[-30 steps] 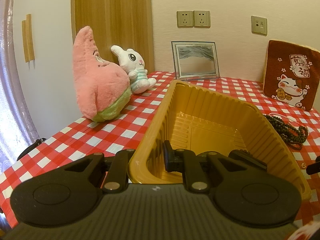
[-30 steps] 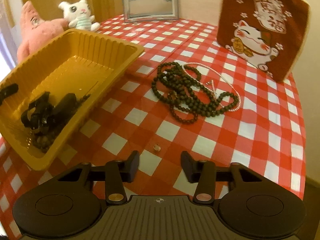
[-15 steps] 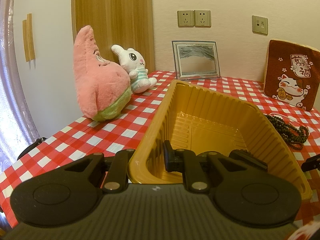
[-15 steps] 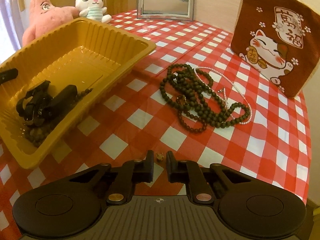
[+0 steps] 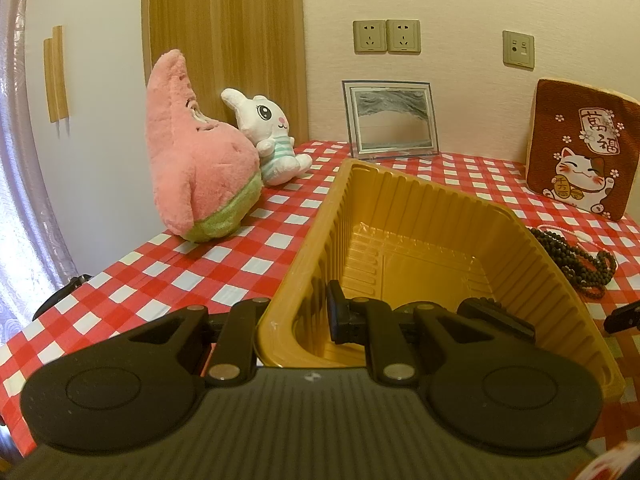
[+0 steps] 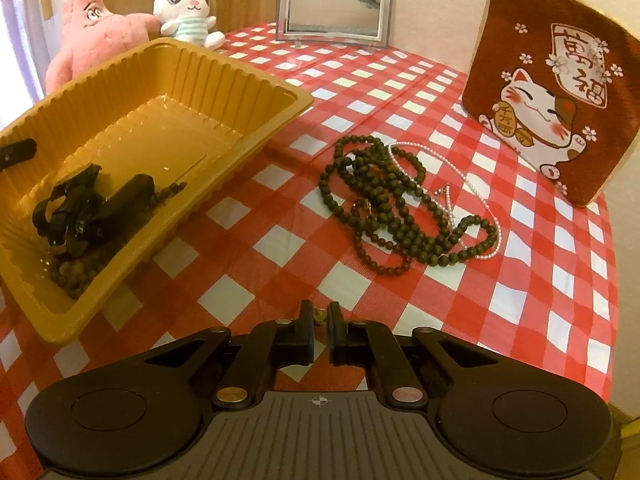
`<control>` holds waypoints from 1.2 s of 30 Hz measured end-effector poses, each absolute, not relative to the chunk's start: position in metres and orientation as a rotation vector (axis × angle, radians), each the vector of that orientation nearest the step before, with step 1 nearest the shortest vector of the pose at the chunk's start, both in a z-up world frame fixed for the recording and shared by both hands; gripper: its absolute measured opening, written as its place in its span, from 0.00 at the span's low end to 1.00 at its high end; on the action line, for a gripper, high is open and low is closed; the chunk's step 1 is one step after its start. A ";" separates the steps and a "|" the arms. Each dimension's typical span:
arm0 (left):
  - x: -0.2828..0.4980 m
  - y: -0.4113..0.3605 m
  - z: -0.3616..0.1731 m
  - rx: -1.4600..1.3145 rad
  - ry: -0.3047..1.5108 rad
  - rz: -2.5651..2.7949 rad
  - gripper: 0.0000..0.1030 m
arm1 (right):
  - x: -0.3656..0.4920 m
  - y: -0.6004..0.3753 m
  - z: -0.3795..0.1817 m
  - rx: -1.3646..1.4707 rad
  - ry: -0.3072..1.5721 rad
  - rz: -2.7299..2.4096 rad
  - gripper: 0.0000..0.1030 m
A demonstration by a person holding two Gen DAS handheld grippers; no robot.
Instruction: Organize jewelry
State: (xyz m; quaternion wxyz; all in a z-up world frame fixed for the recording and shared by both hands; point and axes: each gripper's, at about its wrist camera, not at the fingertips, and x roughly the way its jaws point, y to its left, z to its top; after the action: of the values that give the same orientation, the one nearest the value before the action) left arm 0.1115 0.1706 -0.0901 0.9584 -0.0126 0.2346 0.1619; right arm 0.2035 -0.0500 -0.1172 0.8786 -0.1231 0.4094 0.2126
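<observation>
A: Where is the small gold piece (image 6: 319,313)?
B: It sits between the jaws of the right gripper (image 6: 319,316), low over the red-checked bench (image 6: 532,292). The jaws are nearly together and pinch it.

A: And the rest of the jewelry?
B: The dark bead necklace (image 6: 384,208) lies in a loose heap on the bench, tangled with a thin pearl strand (image 6: 476,184), well apart from that gripper. More brown beads (image 6: 76,276) lie in the near corner of the yellow tray (image 6: 256,80).

A: What does the left gripper (image 5: 296,312) do?
B: Its jaws clamp the tray's near wall, one finger outside and one inside. The tray sits tilted, its held end raised off the bench.

A: What stands around them?
B: A lucky-cat cushion (image 6: 552,92) stands upright beyond the necklaces. A pink star plush (image 5: 196,176) and a white bunny plush (image 5: 272,140) lean together near the wall, beside a glass picture frame (image 5: 390,120).
</observation>
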 end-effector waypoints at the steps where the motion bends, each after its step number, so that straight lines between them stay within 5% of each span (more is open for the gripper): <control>1: 0.111 0.171 -0.090 -0.026 0.476 0.328 0.14 | 0.203 -0.050 -0.116 -0.256 0.851 0.442 0.06; 21: 0.111 0.165 -0.089 -0.022 0.470 0.318 0.14 | 0.182 -0.017 -0.040 -0.033 0.723 0.626 0.06; 36: 0.111 0.164 -0.088 -0.028 0.469 0.309 0.14 | 0.190 0.038 -0.060 -0.012 0.785 0.721 0.06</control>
State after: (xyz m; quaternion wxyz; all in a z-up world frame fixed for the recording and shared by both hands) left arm 0.1108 0.1640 -0.0884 0.9607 -0.0138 0.2314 0.1526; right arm 0.1898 0.0383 -0.0601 0.8613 -0.0056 0.3743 0.3435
